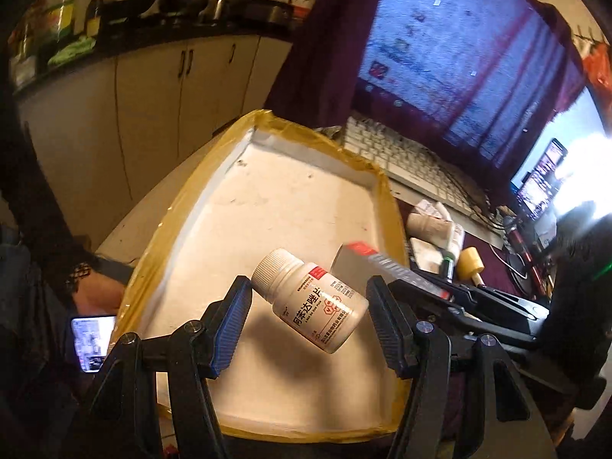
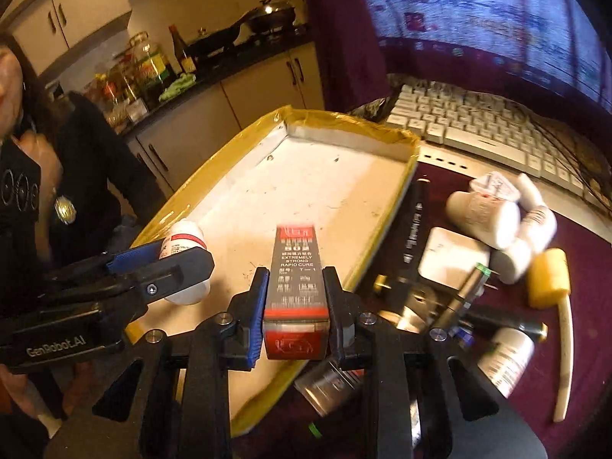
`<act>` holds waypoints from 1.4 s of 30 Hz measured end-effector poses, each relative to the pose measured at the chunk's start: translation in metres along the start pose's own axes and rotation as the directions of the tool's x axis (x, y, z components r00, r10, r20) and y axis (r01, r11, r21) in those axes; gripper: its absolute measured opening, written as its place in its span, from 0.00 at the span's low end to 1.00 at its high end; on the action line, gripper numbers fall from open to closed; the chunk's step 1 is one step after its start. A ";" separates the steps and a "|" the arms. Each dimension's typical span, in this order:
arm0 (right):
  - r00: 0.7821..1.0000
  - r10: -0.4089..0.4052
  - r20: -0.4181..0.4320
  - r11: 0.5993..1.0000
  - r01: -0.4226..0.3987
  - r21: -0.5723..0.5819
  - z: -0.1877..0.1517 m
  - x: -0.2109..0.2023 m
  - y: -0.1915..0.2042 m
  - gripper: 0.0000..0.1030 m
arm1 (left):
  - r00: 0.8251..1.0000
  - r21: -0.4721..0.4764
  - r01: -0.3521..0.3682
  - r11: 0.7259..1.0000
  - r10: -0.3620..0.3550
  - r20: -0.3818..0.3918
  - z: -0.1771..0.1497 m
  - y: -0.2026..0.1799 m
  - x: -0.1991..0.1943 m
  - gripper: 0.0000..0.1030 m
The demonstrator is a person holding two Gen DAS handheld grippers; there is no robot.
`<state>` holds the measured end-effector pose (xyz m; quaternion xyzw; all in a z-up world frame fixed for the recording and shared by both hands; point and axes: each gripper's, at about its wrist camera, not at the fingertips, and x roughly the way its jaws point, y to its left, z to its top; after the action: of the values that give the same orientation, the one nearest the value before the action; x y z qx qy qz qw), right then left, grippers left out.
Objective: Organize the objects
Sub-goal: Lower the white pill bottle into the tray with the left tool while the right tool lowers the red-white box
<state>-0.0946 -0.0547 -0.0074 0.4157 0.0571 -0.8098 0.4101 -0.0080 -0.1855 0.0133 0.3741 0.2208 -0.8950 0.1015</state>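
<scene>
A white tray with yellow-taped rim [image 1: 390, 206] [image 2: 382, 130] lies on the table. My left gripper [image 1: 310, 317] is open, its pads either side of a white pill bottle [image 1: 310, 300] that hangs tilted over the tray, not touching the pads; the bottle also shows in the right wrist view [image 2: 183, 241]. My right gripper [image 2: 294, 298] is shut on a grey and red glue box [image 2: 296, 267] and holds it over the tray's right edge. The box also shows in the left wrist view [image 1: 367, 264].
Right of the tray lie several white bottles [image 2: 493, 218], a black marker [image 2: 415, 222], a white pad [image 2: 451, 260], a yellow mallet [image 2: 549, 279] and more small items. A white keyboard [image 2: 482, 126] and a monitor [image 1: 459, 61] stand behind. A person [image 2: 34, 191] sits at left.
</scene>
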 end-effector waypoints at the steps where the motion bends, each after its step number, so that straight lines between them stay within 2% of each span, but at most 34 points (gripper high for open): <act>1: 1.000 -0.010 -0.006 1.000 0.009 -0.014 0.000 0.003 0.004 0.24 | 1.000 -0.003 0.001 1.000 -0.001 -0.005 0.000 0.002 0.001 0.54; 5: 0.999 -0.052 -0.016 0.996 0.050 -0.077 -0.003 0.011 0.016 0.24 | 0.999 -0.005 -0.013 1.000 0.012 -0.033 0.000 0.005 0.009 0.54; 8: 0.999 -0.027 -0.046 0.996 0.022 -0.091 -0.006 0.018 0.018 0.24 | 0.998 0.007 -0.030 1.000 0.031 -0.046 -0.002 0.010 0.011 0.54; 10: 0.997 -0.041 -0.071 0.993 0.033 -0.110 -0.008 0.025 0.021 0.24 | 0.997 0.011 -0.035 0.999 0.036 -0.068 -0.001 0.014 0.014 0.54; 18: 0.990 -0.110 -0.090 0.984 0.096 -0.152 -0.019 0.015 0.017 0.23 | 0.991 0.038 -0.025 0.999 0.030 -0.129 -0.005 0.009 0.022 0.54; 22: 0.988 -0.124 -0.092 0.984 0.110 -0.143 -0.022 0.008 0.010 0.23 | 0.988 0.063 0.008 0.998 0.002 -0.157 -0.007 0.001 0.026 0.54; 25: 0.988 -0.135 -0.079 0.979 0.121 -0.163 -0.024 0.007 0.013 0.24 | 0.984 0.091 -0.005 0.996 0.021 -0.174 -0.009 -0.005 0.031 0.54; 30: 0.985 -0.161 -0.061 0.969 0.146 -0.197 -0.027 0.008 0.019 0.24 | 0.982 0.072 0.006 0.997 0.008 -0.190 -0.005 0.004 0.032 0.55; 36: 0.990 -0.127 -0.055 0.978 0.115 -0.173 -0.027 0.003 0.017 0.24 | 0.981 0.073 0.011 0.997 0.004 -0.196 -0.005 0.003 0.032 0.55; 37: 0.992 -0.114 -0.052 0.981 0.104 -0.161 -0.026 0.000 0.015 0.28 | 0.981 0.074 0.013 0.997 0.002 -0.196 -0.004 0.002 0.032 0.55; 38: 0.995 -0.091 -0.045 0.985 0.084 -0.150 -0.026 -0.004 0.014 0.39 | 0.982 0.069 0.015 0.998 -0.002 -0.190 -0.003 0.001 0.030 0.55; 40: 0.999 -0.047 -0.018 0.990 0.045 -0.132 -0.025 -0.014 0.011 0.53 | 0.984 0.053 0.032 0.998 -0.022 -0.177 0.001 0.002 0.027 0.58; 42: 1.000 -0.021 0.014 0.995 0.023 -0.101 -0.026 -0.026 0.005 0.55 | 0.986 0.039 0.050 0.998 -0.043 -0.159 0.005 0.004 0.022 0.61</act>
<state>-0.0661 -0.0310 -0.0044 0.3887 0.0998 -0.8129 0.4220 -0.0250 -0.1922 -0.0007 0.4405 0.2177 -0.8692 0.0547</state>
